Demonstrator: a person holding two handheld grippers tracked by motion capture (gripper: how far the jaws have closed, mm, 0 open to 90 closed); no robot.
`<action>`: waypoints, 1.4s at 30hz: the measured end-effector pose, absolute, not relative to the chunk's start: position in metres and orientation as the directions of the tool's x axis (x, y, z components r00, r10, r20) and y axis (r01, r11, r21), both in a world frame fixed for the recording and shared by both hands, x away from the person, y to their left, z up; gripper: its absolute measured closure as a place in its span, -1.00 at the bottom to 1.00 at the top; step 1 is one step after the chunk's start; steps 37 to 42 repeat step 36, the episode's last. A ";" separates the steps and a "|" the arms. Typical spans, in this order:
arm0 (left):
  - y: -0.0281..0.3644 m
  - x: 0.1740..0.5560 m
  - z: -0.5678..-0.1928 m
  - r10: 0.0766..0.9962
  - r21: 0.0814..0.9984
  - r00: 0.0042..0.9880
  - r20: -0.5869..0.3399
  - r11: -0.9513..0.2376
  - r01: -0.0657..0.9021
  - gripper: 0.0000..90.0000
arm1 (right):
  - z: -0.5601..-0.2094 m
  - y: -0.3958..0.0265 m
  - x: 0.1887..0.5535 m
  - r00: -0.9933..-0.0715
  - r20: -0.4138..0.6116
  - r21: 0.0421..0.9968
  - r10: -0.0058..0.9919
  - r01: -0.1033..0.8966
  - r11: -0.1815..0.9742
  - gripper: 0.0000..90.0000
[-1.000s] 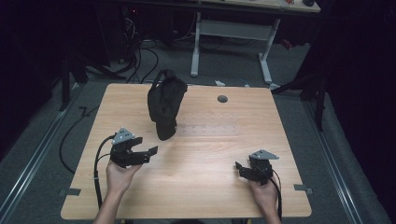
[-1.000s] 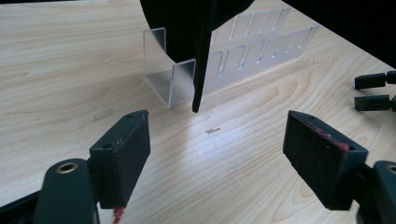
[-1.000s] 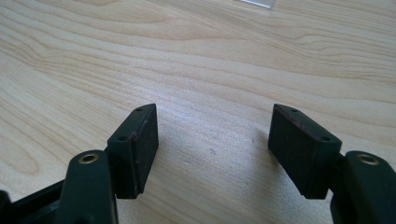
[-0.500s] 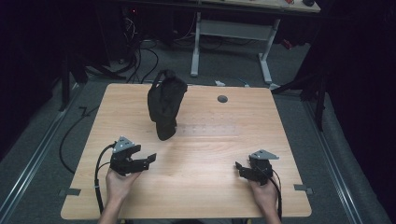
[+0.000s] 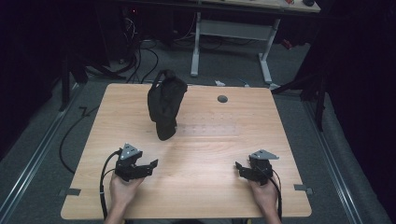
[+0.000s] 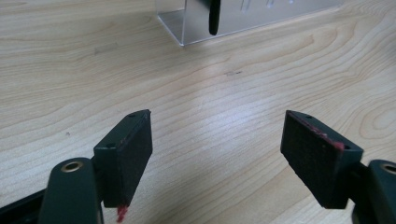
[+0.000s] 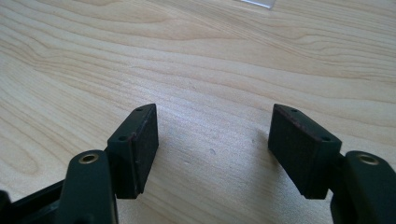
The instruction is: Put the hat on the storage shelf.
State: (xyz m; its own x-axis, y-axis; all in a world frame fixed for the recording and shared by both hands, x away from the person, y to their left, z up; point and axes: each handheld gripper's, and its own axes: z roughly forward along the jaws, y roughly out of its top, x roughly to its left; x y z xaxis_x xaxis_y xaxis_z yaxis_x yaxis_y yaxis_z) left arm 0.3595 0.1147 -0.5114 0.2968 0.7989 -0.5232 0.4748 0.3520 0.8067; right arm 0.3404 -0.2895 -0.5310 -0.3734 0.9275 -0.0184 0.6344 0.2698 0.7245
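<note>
Resting low over the near-left part of the bench (image 5: 196, 140), the left hand-held gripper (image 5: 148, 166) points toward the middle, with the person's left hand (image 5: 122, 192) behind it and a black cable looping off the near-left edge. In the left gripper view its jaws stand wide apart, nothing between the pads, bare wood grain below. Past them, at the top of that view, sits the corner of a clear plastic stand (image 6: 224, 23) with a black strip hanging in front.

Farther back and left of centre, a black bag (image 5: 164, 103) stands upright, well apart from both grippers. A small grey round grommet (image 5: 222, 98) sits in the benchtop near the far edge.

Near-right, the right hand-held gripper (image 5: 240, 169) lies low over the wood, held by the right hand (image 5: 265, 196). Its jaws are likewise spread and empty.
</note>
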 end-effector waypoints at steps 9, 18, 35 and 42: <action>0.109 0.360 -0.522 0.841 0.837 0.289 -0.458 0.298 0.458 -0.43 | -0.531 -0.289 0.340 -0.373 -0.019 0.724 0.928 0.635 0.270 -0.25; 0.104 0.362 -0.534 0.868 0.851 0.275 -0.413 0.260 0.457 -0.42 | -0.531 -0.289 0.340 -0.373 -0.018 0.724 0.928 0.635 0.269 -0.25; 0.104 0.361 -0.547 0.881 0.850 0.256 -0.399 0.250 0.464 -0.43 | -0.531 -0.290 0.340 -0.375 -0.020 0.725 0.927 0.633 0.272 -0.25; 0.104 0.361 -0.547 0.881 0.850 0.256 -0.399 0.250 0.465 -0.43 | -0.531 -0.290 0.340 -0.375 -0.020 0.725 0.927 0.633 0.272 -0.25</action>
